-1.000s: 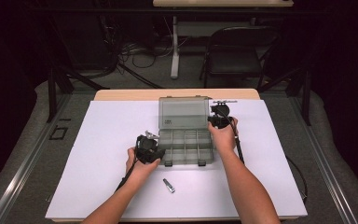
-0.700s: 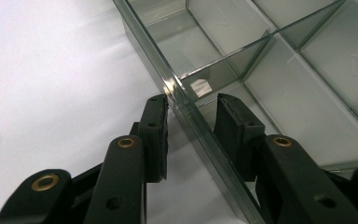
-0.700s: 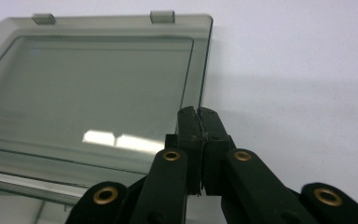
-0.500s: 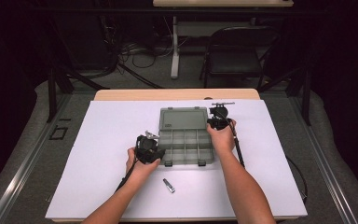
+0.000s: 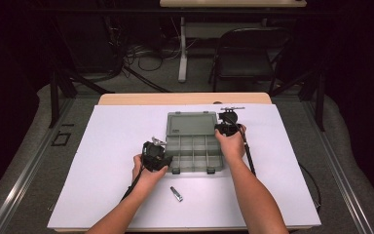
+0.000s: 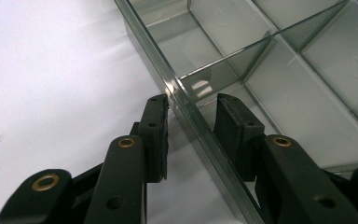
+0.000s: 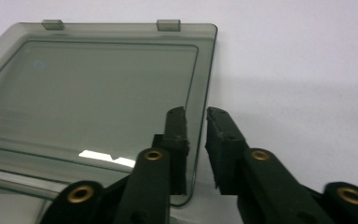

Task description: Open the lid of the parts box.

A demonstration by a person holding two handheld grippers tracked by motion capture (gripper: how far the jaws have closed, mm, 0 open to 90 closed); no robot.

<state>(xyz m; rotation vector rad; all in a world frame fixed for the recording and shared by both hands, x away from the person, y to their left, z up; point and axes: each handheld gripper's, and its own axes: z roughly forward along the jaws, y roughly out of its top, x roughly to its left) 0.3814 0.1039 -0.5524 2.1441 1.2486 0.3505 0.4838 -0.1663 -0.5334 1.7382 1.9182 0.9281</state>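
The clear compartment box sits near the middle of the white table cover, and its smoky lid is thrown all the way back and lies flat on the far side. Thin walls split the tray into a grid of small bins.

The left gripper is at the tray's near left corner. From its own view the left gripper has the tray's side wall between its jaws, one pad outside over the cover, one inside a bin. The gap is moderate; a sliver of room shows on each side of the wall, so I cannot tell that the pads are actually pressing it.

The right gripper is at the lid's right edge, close to the hinge line. In its own view the right gripper has just been letting its jaws out: they stand narrowly apart, with the lid's edge running between them, and the pads look clear of it. Two small latch tabs stick out along the lid's far edge.

A small metal cylinder lies on the cover nearer the person, well apart from the box, between the forearms. Wide bare cover spreads to the left and right of the box, and a narrower strip runs beyond the lid to the table's wooden far edge.
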